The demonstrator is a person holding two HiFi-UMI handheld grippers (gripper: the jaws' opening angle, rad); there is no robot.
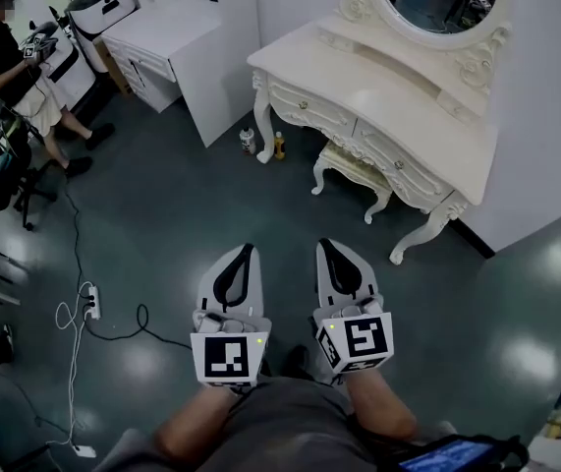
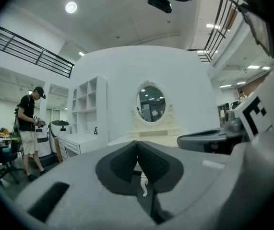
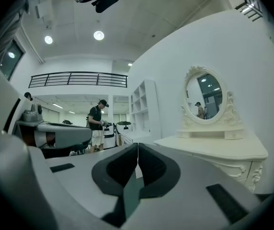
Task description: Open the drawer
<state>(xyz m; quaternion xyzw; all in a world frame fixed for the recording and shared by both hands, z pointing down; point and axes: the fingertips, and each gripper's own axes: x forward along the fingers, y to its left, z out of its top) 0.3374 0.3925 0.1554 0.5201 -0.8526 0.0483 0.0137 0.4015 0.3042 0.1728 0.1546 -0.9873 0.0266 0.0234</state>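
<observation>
Nearest: left gripper [image 1: 245, 255] and right gripper [image 1: 328, 248] side by side above the glossy dark floor [image 1: 162, 234], each with jaws pressed together on nothing. Ahead, well apart from both: white dressing table [image 1: 398, 101], its drawers [image 1: 311, 106] shut. Mirror [image 1: 437, 3] cut off at the frame top; stool [image 1: 354, 168] half hidden beneath the table.

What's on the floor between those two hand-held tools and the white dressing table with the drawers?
Only bare dark floor, seen in the head view; a small white stool sits tucked under the dressing table itself.
</observation>
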